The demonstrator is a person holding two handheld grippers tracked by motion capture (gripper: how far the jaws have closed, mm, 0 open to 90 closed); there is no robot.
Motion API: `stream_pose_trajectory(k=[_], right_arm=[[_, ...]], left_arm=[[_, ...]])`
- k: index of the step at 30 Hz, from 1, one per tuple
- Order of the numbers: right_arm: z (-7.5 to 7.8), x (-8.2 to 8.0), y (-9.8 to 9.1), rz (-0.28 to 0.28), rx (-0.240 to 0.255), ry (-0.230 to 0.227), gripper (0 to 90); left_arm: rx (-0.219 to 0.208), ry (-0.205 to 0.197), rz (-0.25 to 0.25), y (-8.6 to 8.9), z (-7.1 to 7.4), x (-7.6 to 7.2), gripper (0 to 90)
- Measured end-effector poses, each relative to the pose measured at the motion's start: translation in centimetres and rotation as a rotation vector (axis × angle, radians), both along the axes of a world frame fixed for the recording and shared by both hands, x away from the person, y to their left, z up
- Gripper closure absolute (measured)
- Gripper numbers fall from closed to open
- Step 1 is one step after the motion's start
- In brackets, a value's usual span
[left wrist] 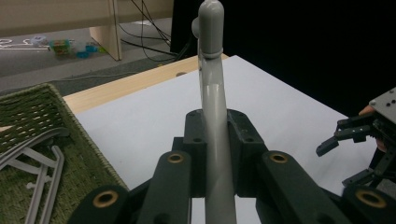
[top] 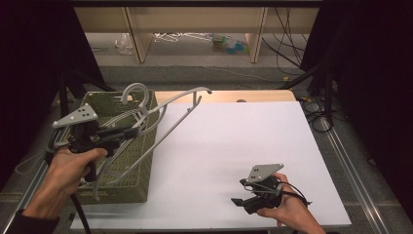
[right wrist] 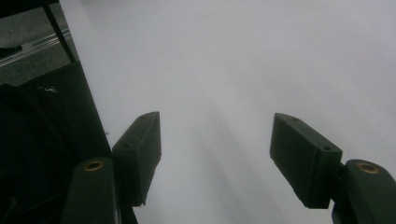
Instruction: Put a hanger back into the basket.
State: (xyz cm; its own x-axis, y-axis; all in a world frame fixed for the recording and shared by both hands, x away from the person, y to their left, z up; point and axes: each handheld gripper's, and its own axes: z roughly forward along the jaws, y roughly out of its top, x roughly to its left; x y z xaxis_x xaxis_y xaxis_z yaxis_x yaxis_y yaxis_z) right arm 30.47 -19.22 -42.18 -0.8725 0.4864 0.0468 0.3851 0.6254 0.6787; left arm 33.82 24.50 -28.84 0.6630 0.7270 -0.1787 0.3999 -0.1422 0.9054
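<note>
White table (top: 234,141) under dim light, green basket (top: 129,168) at its left edge. My left gripper (top: 132,130) clamps its fingers (left wrist: 240,135) on a grey hanger (top: 168,114), held tilted above the basket. My right gripper (top: 239,192) rests low on the table, fingers (right wrist: 140,154) apart, nothing between them.

a: what's in the left gripper (left wrist: 217,154)?
b: a grey hanger (left wrist: 212,93), clamped between its jaws, rising upright.
a: and the green basket (left wrist: 70,126)?
b: left of the hanger, more hangers (left wrist: 39,154) inside.
</note>
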Motion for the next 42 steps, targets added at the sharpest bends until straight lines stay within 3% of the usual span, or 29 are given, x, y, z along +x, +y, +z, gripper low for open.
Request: stream_pose_trajectory(k=[10, 27, 33, 42], right_arm=[[-0.1, -0.1, 0.0, 0.001, -0.005, 0.012, 32.6], [-0.2, -0.1, 0.1, 0.004, -0.009, 0.025, 32.4], [-0.4, 0.0, -0.1, -0.001, -0.005, 0.016, 32.2], [-0.4, 0.0, 0.0, 0.012, -0.01, 0.027, 32.1]], left_arm=[[-0.003, -0.014, 0.078, 2.7, 1.0, 0.6, 78.8], [-0.019, 0.006, 0.213, 7.9, -0.2, 2.8, 78.8], [0.0, 0.01, 0.225, 9.2, -0.9, 3.6, 78.8], [0.063, 0.036, 0.249, 11.2, -2.3, 4.2, 78.8]])
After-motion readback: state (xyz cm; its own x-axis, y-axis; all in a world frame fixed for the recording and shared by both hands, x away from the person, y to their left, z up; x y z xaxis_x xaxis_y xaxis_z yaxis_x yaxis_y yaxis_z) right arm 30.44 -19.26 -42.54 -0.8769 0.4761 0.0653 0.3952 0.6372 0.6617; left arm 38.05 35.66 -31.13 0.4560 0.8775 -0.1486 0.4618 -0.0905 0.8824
